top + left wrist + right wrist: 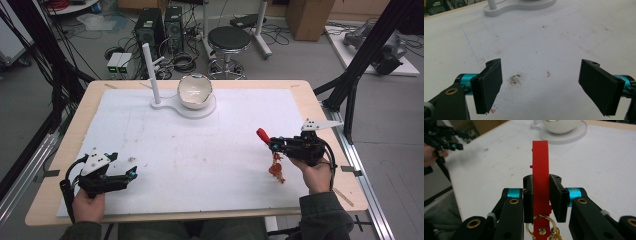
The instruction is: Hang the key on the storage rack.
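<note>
Nearest the person, the left gripper [131, 174] rests low over the white-covered wooden tabletop [200, 150] at its front left, its black fingers [489, 85] spread wide with nothing between them. At the right, the right gripper [272, 145] has its fingers [529, 197] pinching a flat red plastic strap [540, 175], from which gold rings and orange charms [276, 167] hang. Farther back, a white ceramic bowl [195, 91] sits on a white stand with an upright post [150, 70].

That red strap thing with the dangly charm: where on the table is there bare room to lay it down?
Nearly anywhere on the white mat: the wide middle between the left gripper and right gripper is bare. It is crowded only at the far edge, where the bowl sits on the white stand.
</note>
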Tool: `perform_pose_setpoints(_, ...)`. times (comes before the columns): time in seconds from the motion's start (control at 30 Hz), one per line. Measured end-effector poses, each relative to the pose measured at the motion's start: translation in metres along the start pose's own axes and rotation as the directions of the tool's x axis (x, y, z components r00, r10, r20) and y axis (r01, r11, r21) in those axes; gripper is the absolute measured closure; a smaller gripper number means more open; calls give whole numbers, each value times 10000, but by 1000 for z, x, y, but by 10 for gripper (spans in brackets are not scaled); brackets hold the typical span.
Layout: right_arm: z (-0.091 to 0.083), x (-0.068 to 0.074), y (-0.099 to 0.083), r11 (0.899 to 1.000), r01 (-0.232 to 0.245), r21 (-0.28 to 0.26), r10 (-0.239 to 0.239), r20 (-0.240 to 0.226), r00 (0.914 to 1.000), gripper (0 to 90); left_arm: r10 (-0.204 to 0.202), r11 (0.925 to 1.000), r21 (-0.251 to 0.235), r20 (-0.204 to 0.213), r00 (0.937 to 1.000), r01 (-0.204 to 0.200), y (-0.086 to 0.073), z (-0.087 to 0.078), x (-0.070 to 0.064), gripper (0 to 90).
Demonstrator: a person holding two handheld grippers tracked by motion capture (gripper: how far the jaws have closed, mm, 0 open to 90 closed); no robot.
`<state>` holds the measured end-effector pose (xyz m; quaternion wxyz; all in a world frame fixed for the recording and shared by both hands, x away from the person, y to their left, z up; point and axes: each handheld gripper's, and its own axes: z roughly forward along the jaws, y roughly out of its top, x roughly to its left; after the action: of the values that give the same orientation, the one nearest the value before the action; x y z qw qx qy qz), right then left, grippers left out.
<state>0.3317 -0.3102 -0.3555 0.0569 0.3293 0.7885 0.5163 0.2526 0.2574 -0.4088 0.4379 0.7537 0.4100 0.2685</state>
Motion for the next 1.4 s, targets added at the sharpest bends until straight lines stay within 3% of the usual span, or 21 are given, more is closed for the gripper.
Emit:
perform_pose_setpoints(0.3,9,5,23,9988,81,-485,-106,-520,9986,751,-4,10000,-7,-9,10000,4,0,0,0,196)
perform_pose_setpoints(0.8,41,21,61,9971,469,-606,-528,-995,9936,751,57,10000,-46,11,10000,-57,1,0,-1,196)
perform_pose_setpoints(1.4,103,46,116,9910,1332,156,-1299,-1346,9823,751,74,9999,-78,12,10000,-74,1,-1,-1,196)
